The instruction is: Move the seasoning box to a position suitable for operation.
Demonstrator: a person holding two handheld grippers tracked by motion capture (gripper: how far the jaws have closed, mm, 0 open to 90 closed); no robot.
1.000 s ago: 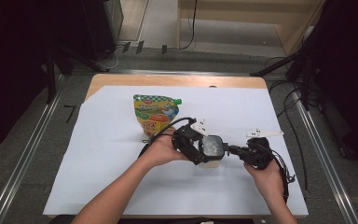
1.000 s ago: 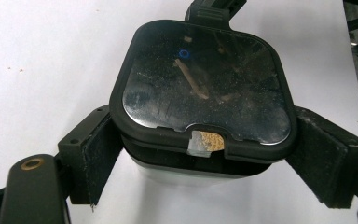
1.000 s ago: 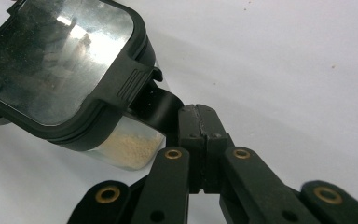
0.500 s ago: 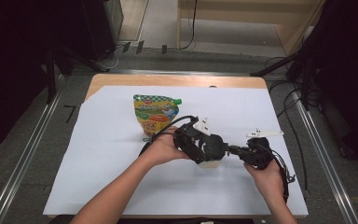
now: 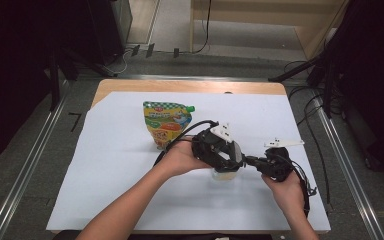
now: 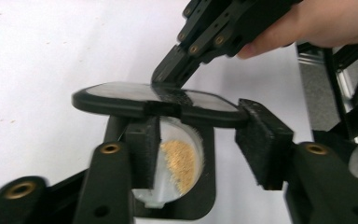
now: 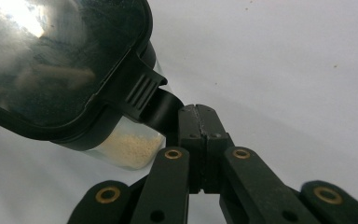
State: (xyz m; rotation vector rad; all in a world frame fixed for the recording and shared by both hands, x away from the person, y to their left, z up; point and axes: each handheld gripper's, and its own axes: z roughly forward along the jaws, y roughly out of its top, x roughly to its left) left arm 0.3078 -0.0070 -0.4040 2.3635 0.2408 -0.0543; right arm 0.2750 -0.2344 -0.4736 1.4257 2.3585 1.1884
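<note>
A small clear container (image 5: pixel 224 175) with pale grains (image 6: pixel 179 161) stands on the white sheet, under a black-framed lid (image 6: pixel 121 93). My left gripper (image 5: pixel 230 161) reaches over it from the left. Its jaws have just been closing. In the left gripper view the left gripper (image 6: pixel 198 144) straddles the lid's edge and a hanging latch flap (image 6: pixel 207 186), with gaps still showing at both pads. My right gripper (image 7: pixel 196 114) is shut on the latch tab (image 7: pixel 161 105) at the opposite side of the lid (image 7: pixel 51 60), and the right gripper (image 6: pixel 168 77) also shows beyond the lid.
A colourful spouted pouch (image 5: pixel 167 122) lies on the white sheet (image 5: pixel 105 165) behind my left hand. The wooden table edge (image 5: pixel 190 86) runs along the back. Cables trail from both grippers, and metal rails (image 5: pixel 347 165) flank the table.
My left gripper has risen a little and come over the container, hiding its lid from above, and its jaws have narrowed. The right gripper has stayed where it was.
</note>
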